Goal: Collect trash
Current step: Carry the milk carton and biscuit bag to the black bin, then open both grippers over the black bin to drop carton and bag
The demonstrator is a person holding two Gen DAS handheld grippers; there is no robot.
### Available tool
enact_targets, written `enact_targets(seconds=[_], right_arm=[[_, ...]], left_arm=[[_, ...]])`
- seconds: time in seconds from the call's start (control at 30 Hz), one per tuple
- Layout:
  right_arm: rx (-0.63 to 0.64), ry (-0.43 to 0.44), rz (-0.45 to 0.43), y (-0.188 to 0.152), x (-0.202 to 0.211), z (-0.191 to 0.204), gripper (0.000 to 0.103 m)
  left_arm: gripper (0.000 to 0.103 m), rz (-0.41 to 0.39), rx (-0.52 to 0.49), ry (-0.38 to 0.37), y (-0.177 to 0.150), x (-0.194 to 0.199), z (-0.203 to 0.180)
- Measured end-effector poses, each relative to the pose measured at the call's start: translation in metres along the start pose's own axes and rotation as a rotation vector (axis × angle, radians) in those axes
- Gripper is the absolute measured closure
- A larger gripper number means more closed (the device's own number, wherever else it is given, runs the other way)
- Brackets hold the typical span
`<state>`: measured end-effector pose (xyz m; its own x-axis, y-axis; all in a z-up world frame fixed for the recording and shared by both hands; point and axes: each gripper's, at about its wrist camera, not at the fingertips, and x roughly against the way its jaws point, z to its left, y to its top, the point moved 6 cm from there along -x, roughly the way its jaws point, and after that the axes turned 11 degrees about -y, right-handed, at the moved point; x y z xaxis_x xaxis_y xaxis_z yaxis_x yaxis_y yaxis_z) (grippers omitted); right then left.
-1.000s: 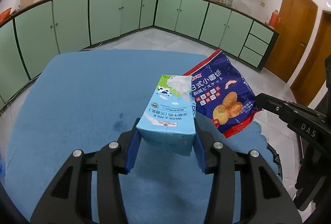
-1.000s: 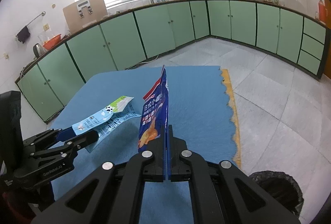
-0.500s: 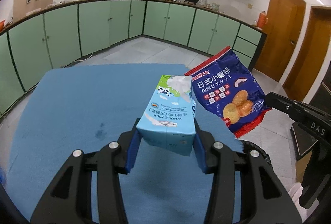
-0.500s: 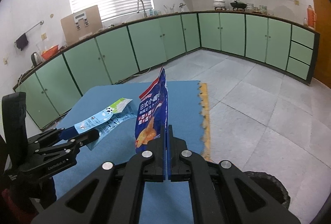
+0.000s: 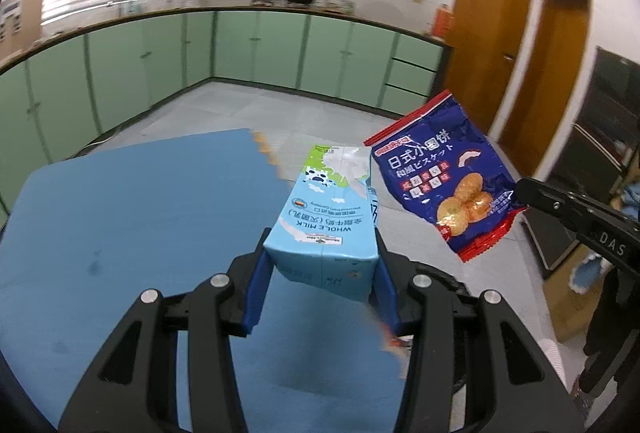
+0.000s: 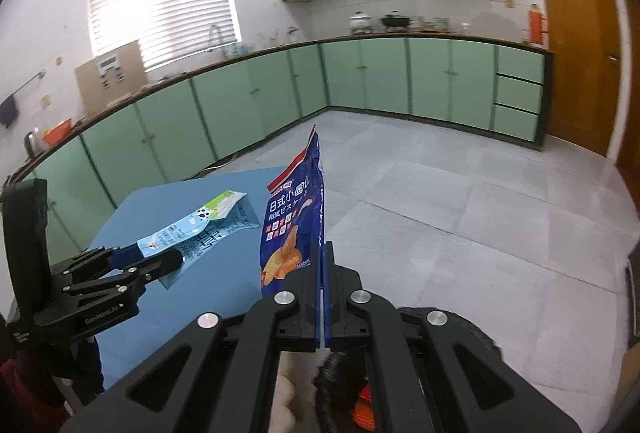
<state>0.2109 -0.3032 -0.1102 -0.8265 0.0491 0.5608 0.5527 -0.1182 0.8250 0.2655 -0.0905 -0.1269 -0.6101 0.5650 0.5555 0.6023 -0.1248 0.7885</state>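
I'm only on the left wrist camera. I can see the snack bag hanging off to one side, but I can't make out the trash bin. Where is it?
Observer: The black bin sits on the floor, under the right gripper.
Operator: How is that gripper holding the snack bag?
Observer: Its jaws are shut on the bottom edge of the snack bag, which stands upright and edge-on.
Operator: Is there anything in the bin?
Observer: Yes, something white and something orange-red show inside it.

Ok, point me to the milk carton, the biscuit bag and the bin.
milk carton [image 5: 326, 229], left wrist view, printed top face.
biscuit bag [image 5: 442, 179], left wrist view, blue front panel.
bin [image 6: 482, 339], right wrist view, black rim beside the gripper.
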Motion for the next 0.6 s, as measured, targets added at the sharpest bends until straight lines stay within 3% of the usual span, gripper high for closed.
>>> enact_targets(seconds=[0.33,0.6], right_arm=[[-0.098,-0.144,0.013,-0.036,0.029,-0.090,0.102],[-0.156,-0.215,0.065,-0.075,0.026,-0.137,0.102]], left_arm=[[0.059,0.043,-0.085,-0.140,-0.026,-0.048,-0.088],[0.059,0.100,-0.112,-0.161,-0.059,-0.087,-0.129]])
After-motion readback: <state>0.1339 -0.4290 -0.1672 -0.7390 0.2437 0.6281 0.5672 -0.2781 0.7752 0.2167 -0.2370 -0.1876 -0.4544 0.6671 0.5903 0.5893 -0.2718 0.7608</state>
